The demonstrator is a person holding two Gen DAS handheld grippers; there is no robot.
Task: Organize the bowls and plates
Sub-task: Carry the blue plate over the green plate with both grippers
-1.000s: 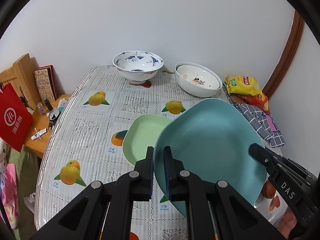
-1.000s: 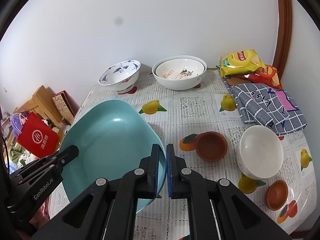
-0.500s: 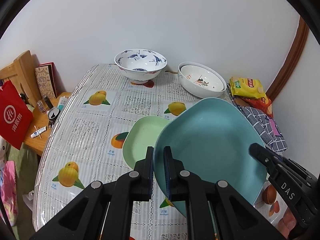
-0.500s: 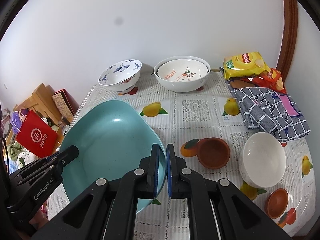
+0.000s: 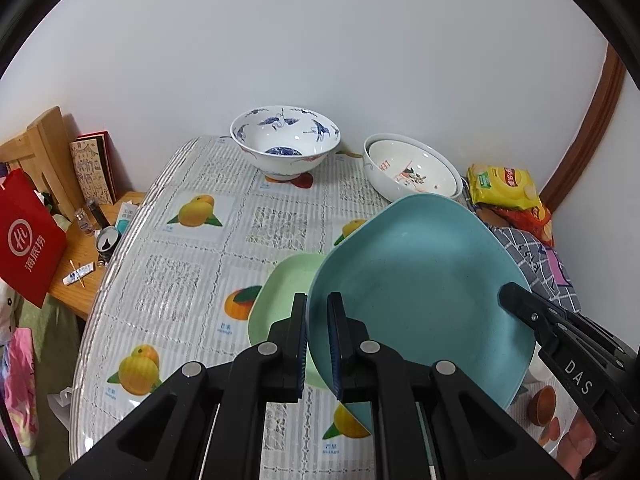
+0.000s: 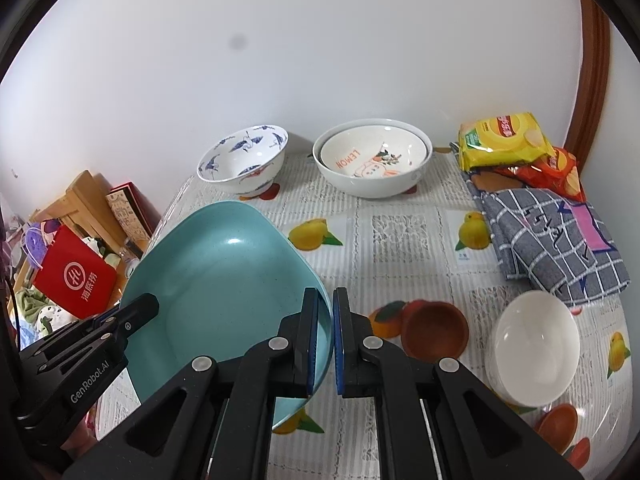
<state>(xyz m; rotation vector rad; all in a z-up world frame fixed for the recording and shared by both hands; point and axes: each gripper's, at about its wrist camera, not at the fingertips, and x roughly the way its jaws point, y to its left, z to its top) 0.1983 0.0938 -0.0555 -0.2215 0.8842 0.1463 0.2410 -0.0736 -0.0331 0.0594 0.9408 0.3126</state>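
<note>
A large teal plate [image 5: 420,280] hangs tilted above the table, held at two opposite rims. My left gripper [image 5: 318,308] is shut on its left rim, and my right gripper [image 6: 325,304] is shut on its right rim [image 6: 228,280]. Each view also shows the other gripper's finger at the plate's far rim: the right one [image 5: 520,304] and the left one [image 6: 140,312]. A pale green plate [image 5: 280,296] lies on the table, partly hidden under the teal plate. At the back stand a blue-and-white bowl [image 5: 286,144] and nested white bowls [image 5: 412,168].
On the right lie a brown bowl [image 6: 434,330], a white bowl [image 6: 532,340] and a small orange dish [image 6: 558,428]. Chip bags [image 6: 504,140] and a checked cloth [image 6: 552,240] fill the back right. A low wooden stand with a red bag [image 5: 28,236] is past the table's left edge.
Both grippers have carried the teal plate a little toward the bowls at the back. The grip on both rims is unchanged.
</note>
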